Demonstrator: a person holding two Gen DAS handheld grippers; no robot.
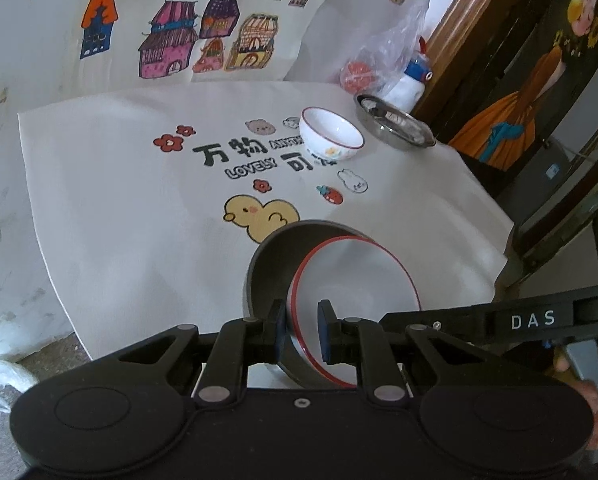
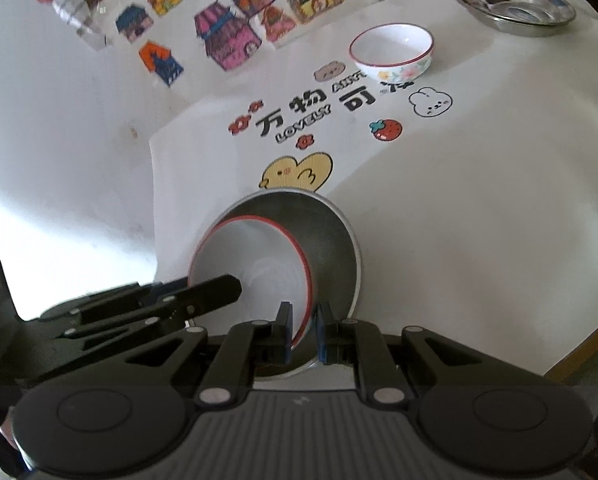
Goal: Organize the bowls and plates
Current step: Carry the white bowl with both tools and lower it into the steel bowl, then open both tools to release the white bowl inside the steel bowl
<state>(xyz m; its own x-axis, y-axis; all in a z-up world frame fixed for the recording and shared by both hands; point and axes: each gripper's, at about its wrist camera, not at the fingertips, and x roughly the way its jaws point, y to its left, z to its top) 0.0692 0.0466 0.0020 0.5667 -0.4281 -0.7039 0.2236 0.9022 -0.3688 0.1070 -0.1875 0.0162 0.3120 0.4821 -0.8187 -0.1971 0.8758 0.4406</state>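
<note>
Red-rimmed white ceramic bowl [image 1: 355,292], stiff, glossy and breakable, tilts inside a grey metal bowl [image 1: 271,264] at lower centre; left claw [image 1: 303,332] and right claw [image 2: 303,334] both pinch its rim.

It looked a family home: children's house drawings [image 1: 171,36] lined the wall behind a cartoon-printed tablecloth [image 1: 139,220]

I see my right gripper [image 2: 303,334] with its two blue pads on either side of the white bowl's [image 2: 255,256] red rim. That bowl sits tilted inside a gray metal bowl [image 2: 331,240]. My left gripper [image 2: 219,290] pokes into the white bowl from the left. Past the metal bowl sits a small flowery bowl [image 2: 393,54], and farther still a shiny metal plate [image 2: 515,4].
</note>
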